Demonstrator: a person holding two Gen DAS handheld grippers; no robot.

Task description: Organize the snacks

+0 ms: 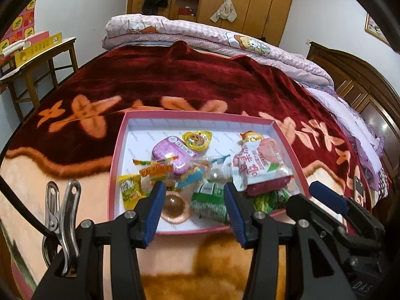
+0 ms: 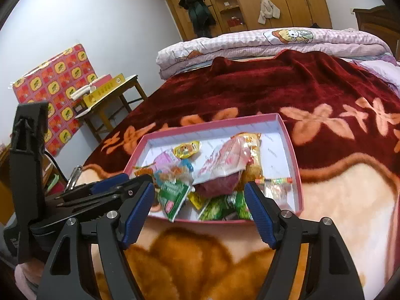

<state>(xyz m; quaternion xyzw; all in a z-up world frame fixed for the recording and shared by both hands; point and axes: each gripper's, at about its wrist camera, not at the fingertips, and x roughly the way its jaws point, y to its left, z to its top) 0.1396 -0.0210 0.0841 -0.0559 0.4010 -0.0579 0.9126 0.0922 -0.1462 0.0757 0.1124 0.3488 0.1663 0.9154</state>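
Observation:
A pink-rimmed shallow box [image 1: 117, 150] with a white floor lies on the bed and holds several snacks: a white and pink packet [image 1: 260, 165], a purple tub [image 1: 172, 155], a yellow jelly cup [image 1: 197, 138], green packets [image 1: 210, 200] and a round clear-topped sweet [image 1: 175, 206]. My left gripper [image 1: 193, 188] is open and empty, just above the box's near edge. My right gripper [image 2: 198, 191] is open and empty over the near side of the box [image 2: 292, 155]; it also shows at the right of the left wrist view [image 1: 327, 195]. The same snacks show in the right wrist view, with the white and pink packet [image 2: 222, 162] on top.
The bed is covered by a dark red blanket with orange flowers [image 1: 175, 80]. A folded pink quilt [image 1: 200, 35] lies at the far end. A wooden side table [image 1: 37, 60] with boxes stands to the left. A wardrobe [image 1: 250, 0] fills the back wall.

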